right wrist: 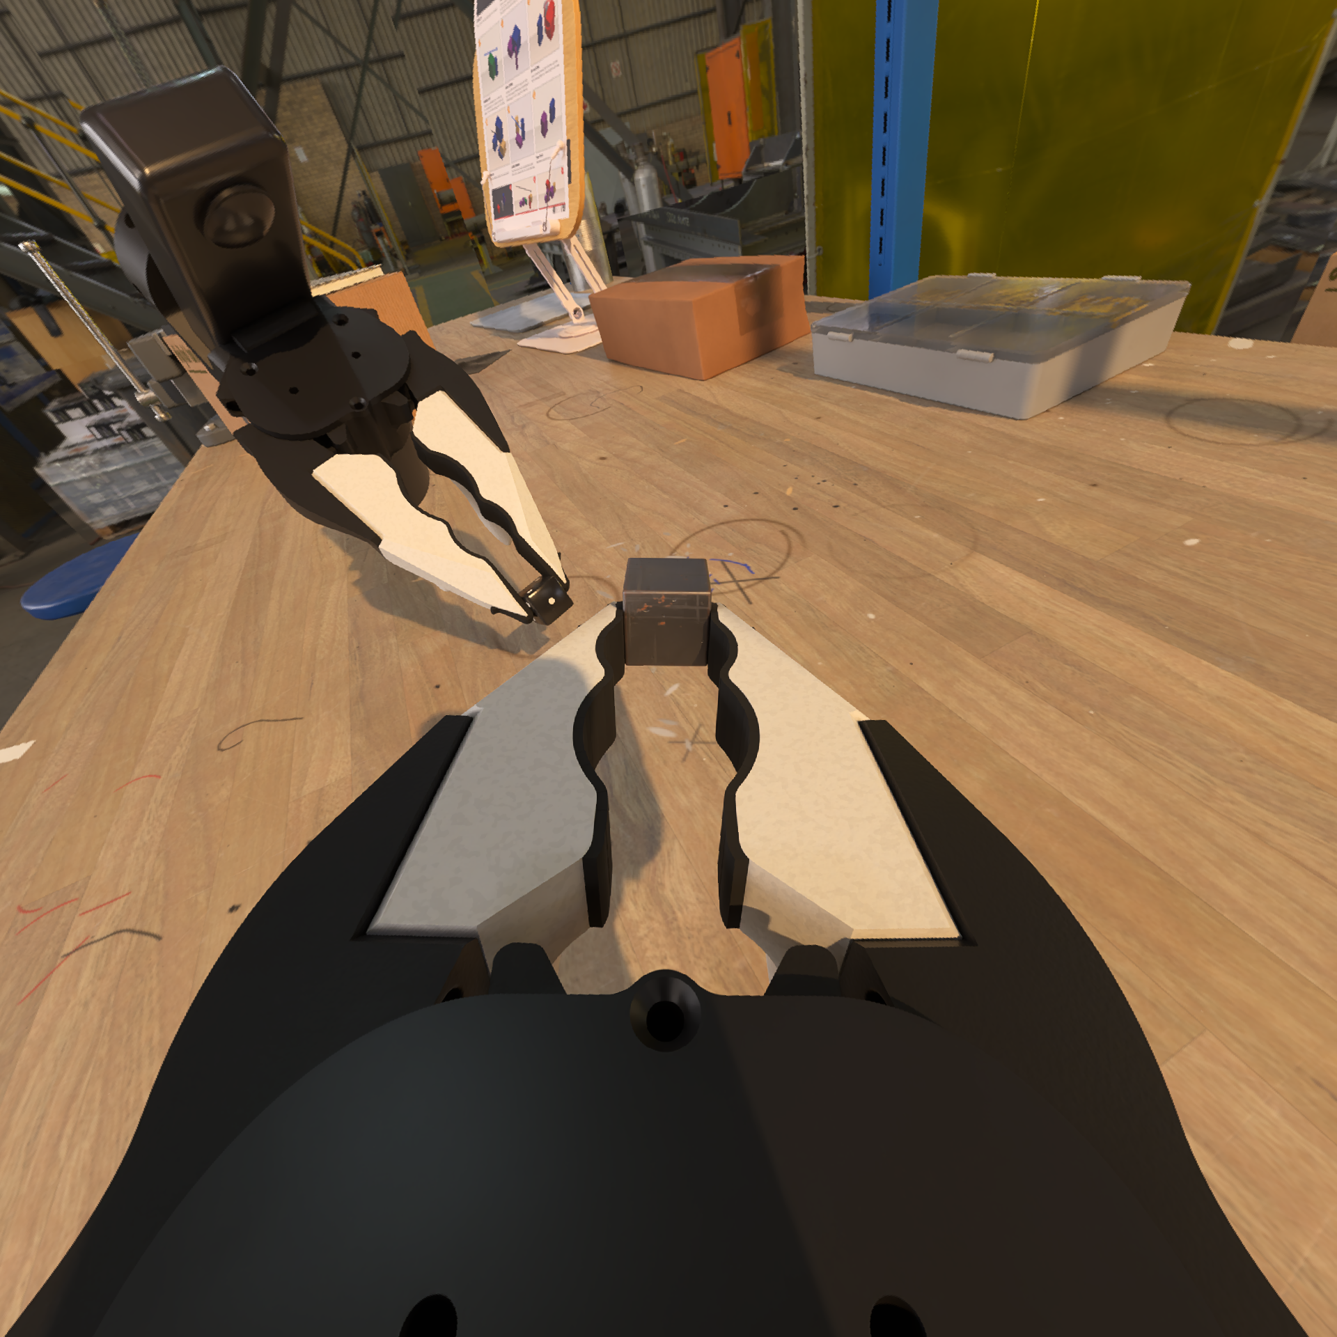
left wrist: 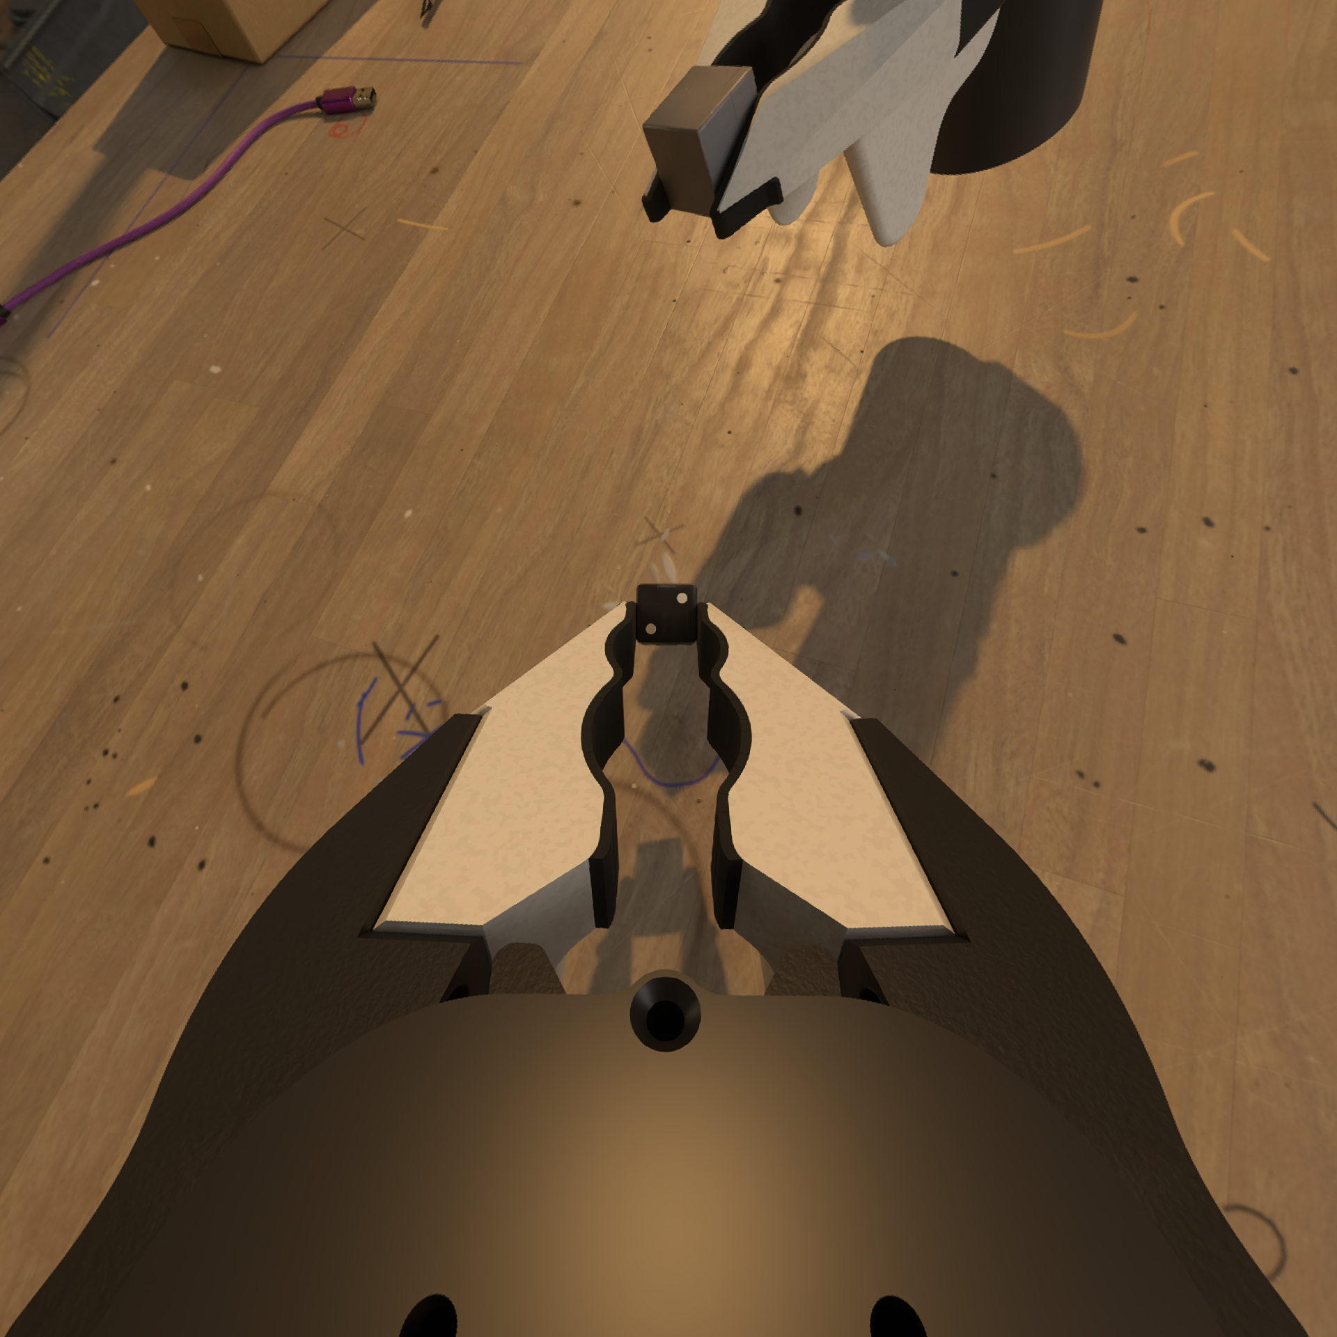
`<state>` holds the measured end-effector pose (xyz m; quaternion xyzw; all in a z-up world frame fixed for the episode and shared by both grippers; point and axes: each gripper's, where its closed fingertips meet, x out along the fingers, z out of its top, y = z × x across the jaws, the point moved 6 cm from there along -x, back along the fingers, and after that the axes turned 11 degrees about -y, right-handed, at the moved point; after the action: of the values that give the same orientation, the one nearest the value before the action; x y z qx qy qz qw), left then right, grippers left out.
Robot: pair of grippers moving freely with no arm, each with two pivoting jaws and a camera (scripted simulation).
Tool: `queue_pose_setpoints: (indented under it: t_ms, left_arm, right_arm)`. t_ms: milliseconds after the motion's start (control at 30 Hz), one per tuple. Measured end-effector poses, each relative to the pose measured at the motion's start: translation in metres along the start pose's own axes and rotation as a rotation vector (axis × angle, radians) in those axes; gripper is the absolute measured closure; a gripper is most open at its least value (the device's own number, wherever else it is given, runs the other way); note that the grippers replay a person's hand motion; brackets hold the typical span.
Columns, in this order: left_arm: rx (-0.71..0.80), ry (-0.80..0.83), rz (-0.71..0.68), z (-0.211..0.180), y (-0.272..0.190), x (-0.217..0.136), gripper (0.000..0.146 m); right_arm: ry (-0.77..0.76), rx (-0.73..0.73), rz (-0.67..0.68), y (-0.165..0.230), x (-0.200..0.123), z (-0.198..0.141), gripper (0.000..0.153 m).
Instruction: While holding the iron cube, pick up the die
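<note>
My left gripper (left wrist: pixel 666 616) is shut on a small black die (left wrist: pixel 665 613) with white pips, held between its fingertips just above the wooden table (left wrist: pixel 434 434). My right gripper (right wrist: pixel 665 615) is shut on a dark grey iron cube (right wrist: pixel 665 611) and holds it above the table. In the left wrist view the right gripper (left wrist: pixel 694 195) hangs at the top with the iron cube (left wrist: pixel 694 137) in its tips. In the right wrist view the left gripper (right wrist: pixel 535 604) shows at the left, tilted down, with the die (right wrist: pixel 546 600) in its tips.
A purple cable (left wrist: pixel 181 195) with a plug and a cardboard box (left wrist: pixel 217 29) lie at the table's far left. A brown box (right wrist: pixel 702 315), a grey lidded case (right wrist: pixel 998 340) and a stand with a picture board (right wrist: pixel 528 123) sit at the far side. Pen marks cover the table.
</note>
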<state>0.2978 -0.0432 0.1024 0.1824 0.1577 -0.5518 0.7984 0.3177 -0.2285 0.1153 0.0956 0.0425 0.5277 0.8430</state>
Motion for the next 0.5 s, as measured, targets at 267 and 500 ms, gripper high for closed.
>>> queue_pose_setpoints:
  t_ms: [267,500]
  left_arm:
    - [0.041,-0.002,0.021,0.0052,0.0013,0.0032,0.130]
    - [0.055,0.000,0.032,0.0064,0.0023,0.0035,0.130]
  right_arm:
    - [-0.003,-0.003,-0.013,-0.0023,-0.0017,0.0004,0.131]
    - [0.001,-0.014,-0.017,-0.0028,-0.0021,0.0004,0.131]
